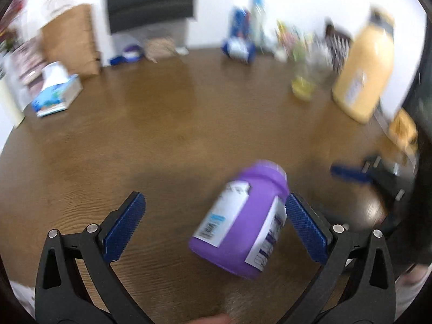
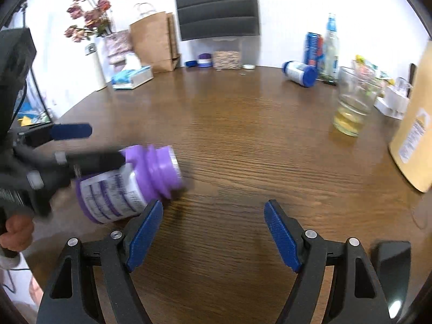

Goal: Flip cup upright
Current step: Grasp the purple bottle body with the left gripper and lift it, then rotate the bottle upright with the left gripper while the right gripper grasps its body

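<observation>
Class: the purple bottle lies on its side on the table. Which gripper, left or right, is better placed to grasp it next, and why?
Left. The purple bottle lies between the open left gripper's fingers, against the right-hand pad. The right gripper is open over bare table, with the bottle off to its left.

My left wrist feed is smeared with motion blur, and the tan jug [image 1: 363, 64] is streaked. The right feed is sharper. White walls blow out; fisheye edges bend and darken.
</observation>
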Action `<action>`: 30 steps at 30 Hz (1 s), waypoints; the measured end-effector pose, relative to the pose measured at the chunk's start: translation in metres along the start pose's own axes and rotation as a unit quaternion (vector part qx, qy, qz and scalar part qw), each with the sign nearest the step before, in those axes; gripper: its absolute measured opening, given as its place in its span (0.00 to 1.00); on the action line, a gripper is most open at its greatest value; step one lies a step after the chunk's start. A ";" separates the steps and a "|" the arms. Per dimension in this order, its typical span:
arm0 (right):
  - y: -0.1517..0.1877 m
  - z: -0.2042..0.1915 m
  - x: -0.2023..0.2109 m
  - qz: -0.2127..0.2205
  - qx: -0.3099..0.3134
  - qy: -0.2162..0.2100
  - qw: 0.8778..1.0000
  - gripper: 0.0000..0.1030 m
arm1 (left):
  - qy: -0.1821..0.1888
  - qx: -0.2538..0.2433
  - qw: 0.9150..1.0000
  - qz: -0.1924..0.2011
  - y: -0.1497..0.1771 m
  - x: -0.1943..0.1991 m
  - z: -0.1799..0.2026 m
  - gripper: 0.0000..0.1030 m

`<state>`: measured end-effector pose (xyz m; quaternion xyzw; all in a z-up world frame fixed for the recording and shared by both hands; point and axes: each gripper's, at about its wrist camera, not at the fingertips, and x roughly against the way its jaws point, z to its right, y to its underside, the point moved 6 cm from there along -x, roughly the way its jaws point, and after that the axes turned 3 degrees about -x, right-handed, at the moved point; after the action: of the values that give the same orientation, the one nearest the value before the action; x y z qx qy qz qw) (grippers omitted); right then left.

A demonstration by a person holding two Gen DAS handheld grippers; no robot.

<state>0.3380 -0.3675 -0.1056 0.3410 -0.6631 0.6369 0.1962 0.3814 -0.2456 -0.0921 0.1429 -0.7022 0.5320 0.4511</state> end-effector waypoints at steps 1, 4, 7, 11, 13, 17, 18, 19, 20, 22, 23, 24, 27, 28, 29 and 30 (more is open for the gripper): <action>0.001 0.003 0.001 -0.001 0.000 0.008 1.000 0.80 | 0.004 -0.016 1.000 -0.012 0.002 -0.006 0.005 1.00; 0.008 0.008 0.004 -0.007 0.008 0.031 0.999 0.80 | 0.019 -0.035 0.998 -0.044 0.006 -0.022 0.014 0.60; 0.013 0.011 0.015 -0.005 -0.005 0.015 1.000 0.80 | 0.024 -0.029 0.998 -0.044 0.007 -0.021 0.017 0.58; 0.008 0.019 0.028 0.009 -0.024 0.024 0.999 0.80 | 0.022 0.001 1.000 -0.017 0.002 -0.003 0.008 0.58; -0.005 0.020 0.043 0.041 -0.029 0.037 0.998 0.80 | 0.021 0.003 0.999 0.030 -0.010 0.023 0.005 0.58; -0.045 0.007 0.075 0.115 -0.055 -0.042 0.991 0.80 | 0.024 -0.013 0.992 0.126 -0.037 0.077 -0.003 0.58; -0.061 0.001 0.085 0.136 -0.072 -0.090 0.984 0.80 | 0.028 -0.019 0.989 0.141 -0.043 0.089 -0.006 0.58; -0.072 -0.004 0.090 0.147 -0.082 -0.128 0.977 0.81 | 0.030 -0.024 0.987 0.154 -0.047 0.099 -0.009 0.58; -0.087 -0.012 0.095 0.155 -0.093 -0.182 0.966 0.86 | 0.029 -0.025 0.986 0.165 -0.049 0.105 -0.012 0.58; -0.108 -0.025 0.096 0.151 -0.108 -0.255 0.949 0.97 | 0.029 -0.036 0.979 0.200 -0.054 0.120 -0.019 0.58; -0.117 -0.031 0.095 0.148 -0.116 -0.286 0.940 0.99 | 0.032 -0.046 0.975 0.216 -0.055 0.126 -0.023 0.58; -0.127 -0.042 0.092 0.142 -0.122 -0.326 0.927 1.00 | 0.034 -0.052 0.973 0.222 -0.056 0.127 -0.025 0.58; -0.146 -0.065 0.079 0.121 -0.130 -0.373 0.911 1.00 | 0.054 -0.057 0.969 0.236 -0.057 0.128 -0.038 0.58; -0.152 -0.073 0.070 0.109 -0.130 -0.385 0.907 1.00 | 0.060 -0.054 0.968 0.239 -0.056 0.127 -0.041 0.58; -0.157 -0.082 0.061 0.097 -0.132 -0.398 0.903 1.00 | 0.066 -0.051 0.967 0.242 -0.056 0.128 -0.046 0.58; -0.160 -0.086 0.055 0.090 -0.135 -0.409 0.898 1.00 | 0.070 -0.050 0.967 0.241 -0.056 0.125 -0.050 0.58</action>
<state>0.3972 -0.2876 0.0560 0.4801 -0.7927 0.3605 -0.1059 0.3748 -0.1887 0.0417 -0.0908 -0.7085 0.5978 0.3638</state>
